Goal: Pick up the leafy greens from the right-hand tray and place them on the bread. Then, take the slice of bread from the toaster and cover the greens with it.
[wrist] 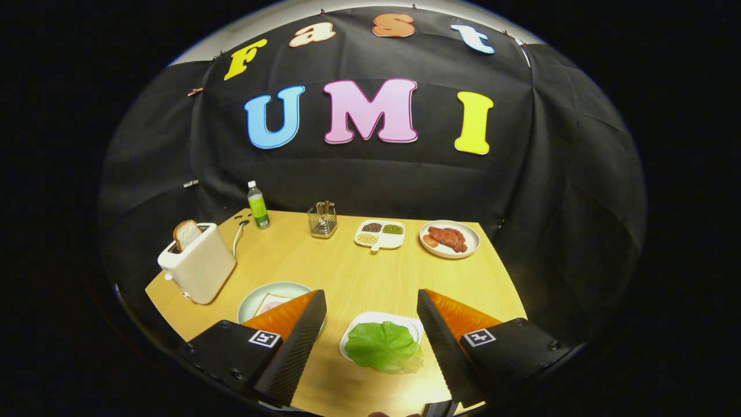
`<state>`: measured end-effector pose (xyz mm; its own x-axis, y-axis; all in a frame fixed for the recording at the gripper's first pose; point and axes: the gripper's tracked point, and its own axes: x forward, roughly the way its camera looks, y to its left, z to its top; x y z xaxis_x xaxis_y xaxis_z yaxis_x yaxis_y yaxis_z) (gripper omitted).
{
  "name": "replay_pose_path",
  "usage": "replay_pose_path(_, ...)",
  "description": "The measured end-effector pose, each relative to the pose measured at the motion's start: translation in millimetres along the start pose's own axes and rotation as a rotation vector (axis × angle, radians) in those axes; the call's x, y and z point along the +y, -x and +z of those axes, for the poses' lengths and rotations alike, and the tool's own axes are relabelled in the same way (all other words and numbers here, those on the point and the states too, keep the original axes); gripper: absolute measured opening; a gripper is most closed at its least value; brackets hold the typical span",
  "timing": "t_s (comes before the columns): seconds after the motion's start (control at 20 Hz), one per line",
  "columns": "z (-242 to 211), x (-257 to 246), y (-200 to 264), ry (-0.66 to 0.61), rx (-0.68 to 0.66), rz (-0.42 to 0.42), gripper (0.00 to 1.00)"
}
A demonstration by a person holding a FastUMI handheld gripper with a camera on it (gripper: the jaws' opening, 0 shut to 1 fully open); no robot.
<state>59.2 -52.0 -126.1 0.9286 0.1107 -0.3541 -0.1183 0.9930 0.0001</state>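
Note:
The leafy greens (pixel 383 346) lie on a white tray (pixel 380 318) on the wooden table, down between my two fingers and well below them. My gripper (pixel 371 301) hangs open above the table with nothing held. Left of the tray, a pale green plate (pixel 271 291) carries a slice of bread with a pink topping (pixel 274 302), partly hidden behind my left finger (pixel 292 333). Further left stands a white toaster (pixel 200 265) with a bread slice (pixel 186 233) sticking up from its slot.
Along the table's far side stand a green bottle (pixel 258 205), a wire holder with utensils (pixel 323 219), a white divided dish of grains (pixel 380 233) and a white plate of meat (pixel 450 238). The toaster's cord (pixel 238 234) trails towards the bottle.

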Motion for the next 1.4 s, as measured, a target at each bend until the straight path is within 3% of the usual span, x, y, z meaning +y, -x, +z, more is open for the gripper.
replay_pose_path(0.15,-36.1,-4.5,-17.5,-0.012,0.093,0.041,0.98)
replay_pose_path(0.45,-105.1,-16.4,-51.8,0.014,0.235,0.043,0.99)
replay_pose_path(0.85,-163.6,-32.8,-89.2,0.043,0.376,0.051,0.99)
replay_pose_path(1.1,-176.1,-30.4,-98.8,0.112,0.398,0.066,0.95)
replay_pose_path(1.4,-178.8,-25.1,-99.0,0.091,0.431,0.079,0.86)
